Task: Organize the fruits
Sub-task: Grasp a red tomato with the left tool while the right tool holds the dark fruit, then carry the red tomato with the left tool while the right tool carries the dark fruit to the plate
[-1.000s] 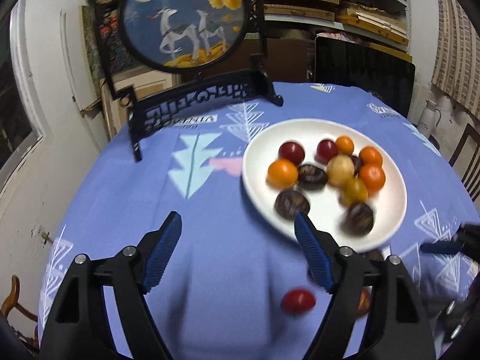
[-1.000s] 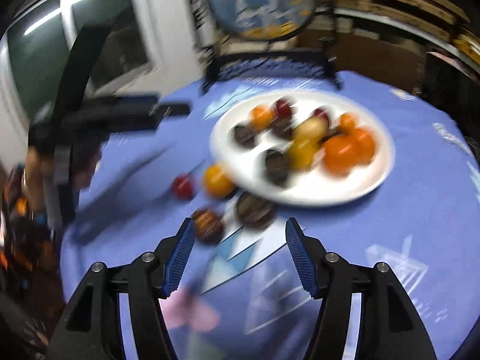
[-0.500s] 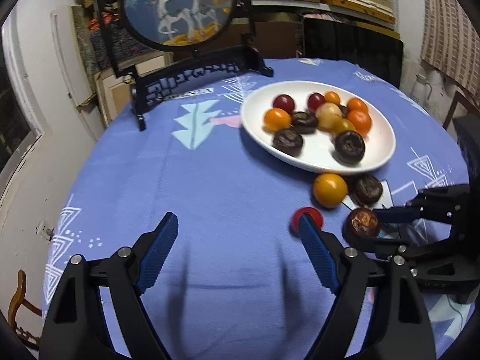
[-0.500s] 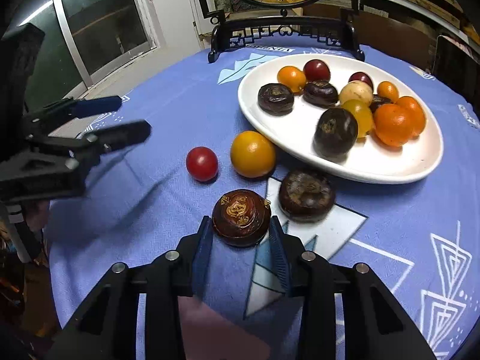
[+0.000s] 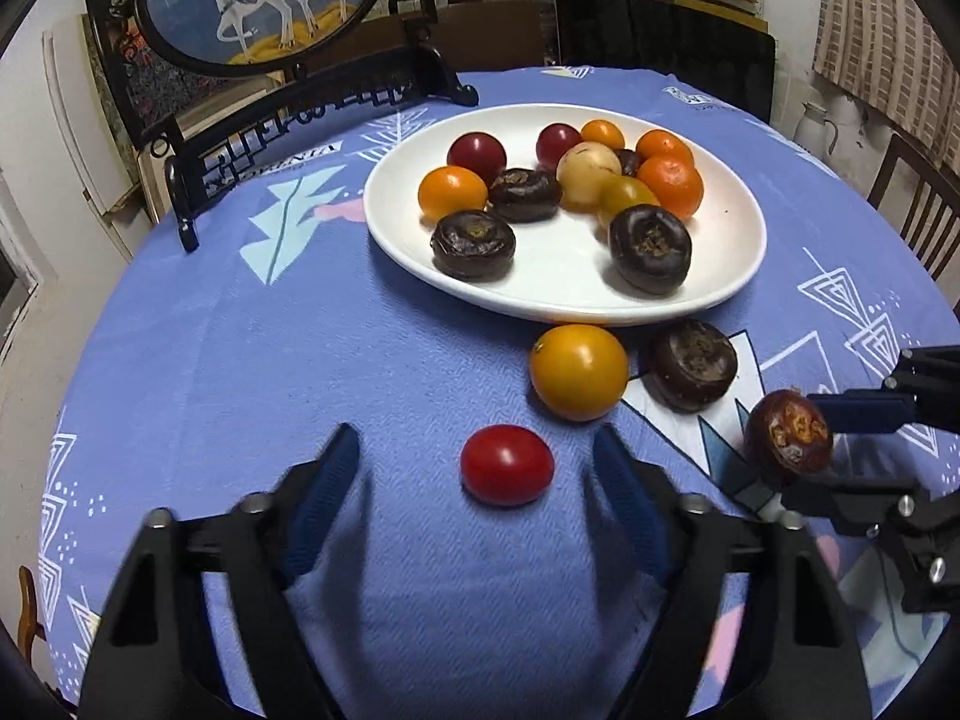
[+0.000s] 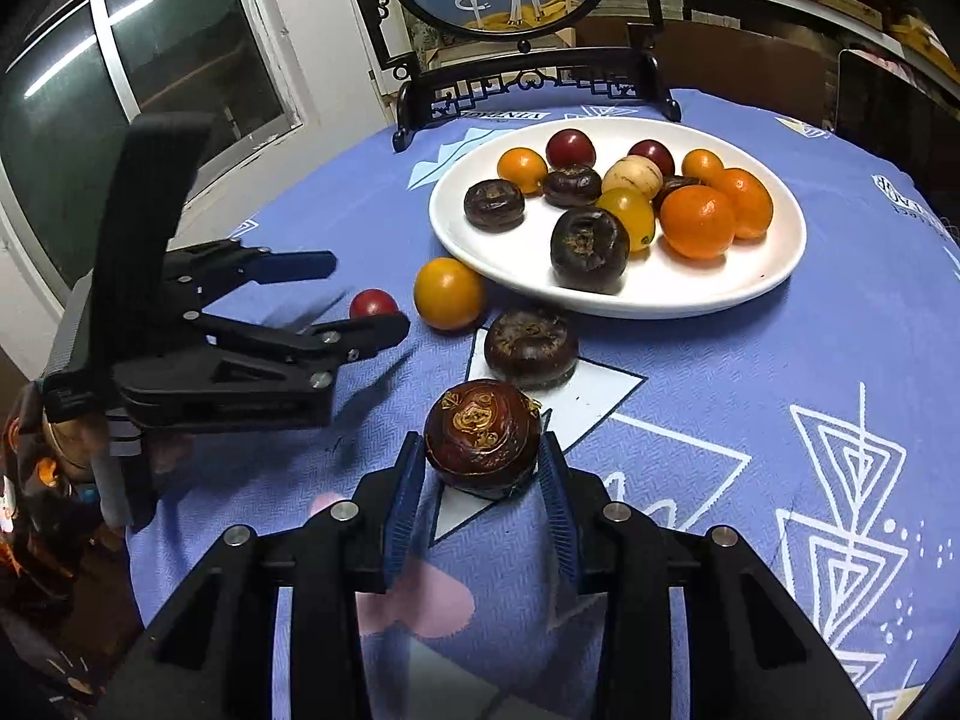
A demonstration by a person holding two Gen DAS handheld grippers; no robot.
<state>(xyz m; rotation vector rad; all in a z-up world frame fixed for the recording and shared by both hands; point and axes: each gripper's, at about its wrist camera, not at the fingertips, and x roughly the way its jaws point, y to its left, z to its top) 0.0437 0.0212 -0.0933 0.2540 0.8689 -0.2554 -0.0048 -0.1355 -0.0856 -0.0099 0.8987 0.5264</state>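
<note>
Gathering step: right gripper (image 6: 483,468) pinching a glossy brown round water chestnut (image 6: 482,435) near the white oval plate (image 6: 774,276), apparently next for placing; left gripper (image 5: 474,468) spread around a small red tomato (image 5: 507,465), awaiting closure.

Tablecloth print, far side, under the screen stand: you'll spot white lettering on the tablecloth (image 6: 780,360), upside down to you, roughly "VINTAGE" but I wouldn't swear to it.
Tablecloth print, far right edge: more white letters, too warped to read.
Carved stand (image 6: 534,84): fretwork only, no words you can read.
</note>
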